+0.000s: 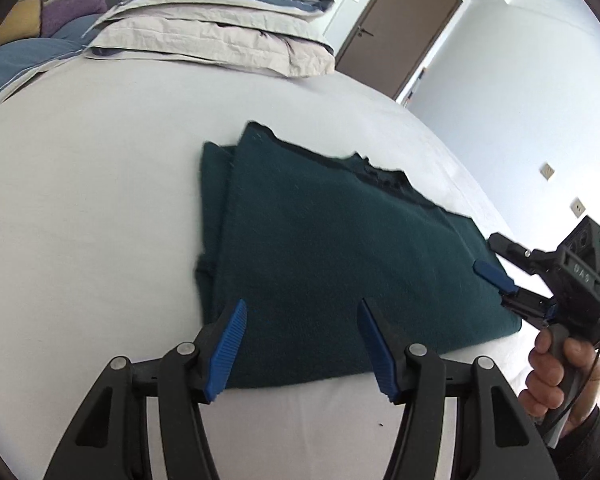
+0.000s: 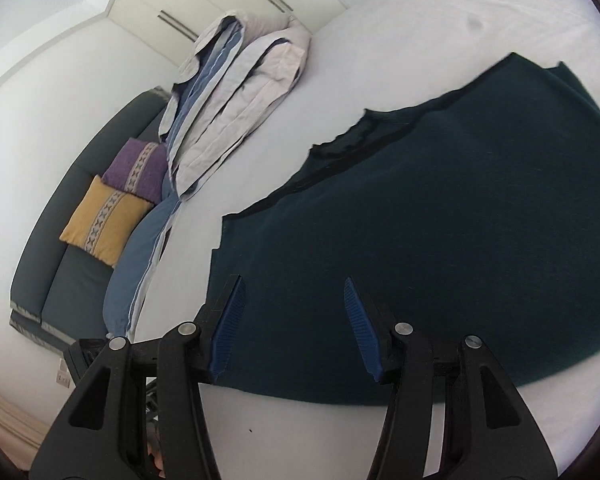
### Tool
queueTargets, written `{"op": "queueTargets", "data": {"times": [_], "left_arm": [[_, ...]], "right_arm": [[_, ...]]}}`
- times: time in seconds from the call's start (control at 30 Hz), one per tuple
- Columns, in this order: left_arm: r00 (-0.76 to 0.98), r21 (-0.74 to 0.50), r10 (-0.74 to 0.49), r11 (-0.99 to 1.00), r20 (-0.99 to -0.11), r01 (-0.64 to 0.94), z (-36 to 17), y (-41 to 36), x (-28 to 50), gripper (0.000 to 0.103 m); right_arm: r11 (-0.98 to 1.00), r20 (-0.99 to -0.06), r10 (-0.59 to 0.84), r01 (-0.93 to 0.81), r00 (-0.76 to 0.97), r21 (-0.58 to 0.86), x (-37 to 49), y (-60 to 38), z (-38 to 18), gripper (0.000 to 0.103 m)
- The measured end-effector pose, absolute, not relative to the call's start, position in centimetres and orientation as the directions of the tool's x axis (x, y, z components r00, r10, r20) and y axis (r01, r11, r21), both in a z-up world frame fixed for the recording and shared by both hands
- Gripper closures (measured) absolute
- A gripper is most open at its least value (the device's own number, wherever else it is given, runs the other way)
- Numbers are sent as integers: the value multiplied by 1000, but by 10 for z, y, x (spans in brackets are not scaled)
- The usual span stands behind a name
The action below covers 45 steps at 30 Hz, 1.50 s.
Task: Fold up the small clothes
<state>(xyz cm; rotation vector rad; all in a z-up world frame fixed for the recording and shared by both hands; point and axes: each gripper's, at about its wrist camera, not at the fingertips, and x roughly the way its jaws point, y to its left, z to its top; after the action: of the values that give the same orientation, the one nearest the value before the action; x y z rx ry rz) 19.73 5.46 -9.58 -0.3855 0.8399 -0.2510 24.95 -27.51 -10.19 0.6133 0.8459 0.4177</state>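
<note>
On the white bed [image 1: 80,208], seen from my left wrist, the dark green garment [image 1: 340,264] lay folded flat, its long axis running from near left to far right. Beyond it sat a stack of folded bedding [image 1: 220,32], well apart, with a brown door [image 1: 396,28] behind. My left tool [image 1: 302,344] hovered over the near edge, jaws apart, gripping nothing. My right hand [image 1: 556,376] held the right tool [image 1: 490,258] at the garment's right edge, tilted downward.

From my right wrist, the right tool [image 2: 294,322] stood open above the garment [image 2: 440,240], empty. Purple [image 2: 138,168] and yellow [image 2: 104,220] cushions rested on a sofa [image 2: 72,280] beside the bed.
</note>
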Motion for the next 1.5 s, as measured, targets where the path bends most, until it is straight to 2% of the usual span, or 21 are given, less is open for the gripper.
{"op": "queueTargets", "data": {"times": [0.13,0.27,0.33,0.47,0.6,0.77,0.83,0.9,1.0,1.17,1.27,1.33,1.4,1.5], "left_arm": [[633,-480,-365,877,-683,-13,-102,94,218,42],[594,-619,-467,783,-655,-67,-123,123,237,39],[555,-675,-528,733,-643,-85,-134,127,246,35],[517,-762,-630,644,-579,-69,-145,126,261,27],[484,-821,-697,565,-529,-84,-153,127,284,27],[398,-856,-773,512,-495,-71,-159,122,307,28],[370,-859,-788,509,-493,-60,-160,118,312,32],[354,-869,-802,491,-481,-67,-164,119,313,47],[362,-883,-810,460,-460,-93,-171,124,308,59],[376,-892,-814,443,-442,-89,-171,125,295,60],[377,-868,-794,492,-477,-63,-171,124,290,62],[375,-843,-774,537,-510,-37,-168,120,288,68],[372,-822,-756,568,-538,-33,-168,119,287,79],[380,-821,-752,569,-538,-37,-168,121,287,83]], "right_arm": [[740,-576,606,-124,549,660,284,-246,-114,52],[732,-631,608,-31,482,681,318,-246,-157,52],[683,-581,645,-33,497,730,323,-255,-167,53],[644,-538,669,-38,512,764,319,-259,-160,53],[569,-469,720,-49,512,821,318,-261,-157,51],[538,-440,744,-60,503,841,322,-259,-153,51],[532,-437,751,-61,495,845,323,-257,-153,51],[523,-430,758,-63,490,850,323,-256,-153,51],[519,-428,767,-70,479,852,324,-252,-152,51],[525,-438,778,-86,450,846,330,-243,-147,51],[523,-443,793,-93,419,847,336,-236,-146,51],[545,-479,789,-78,385,835,344,-229,-151,51],[592,-546,759,-26,355,806,352,-224,-162,52],[597,-557,753,-7,350,802,359,-223,-174,53]]}}
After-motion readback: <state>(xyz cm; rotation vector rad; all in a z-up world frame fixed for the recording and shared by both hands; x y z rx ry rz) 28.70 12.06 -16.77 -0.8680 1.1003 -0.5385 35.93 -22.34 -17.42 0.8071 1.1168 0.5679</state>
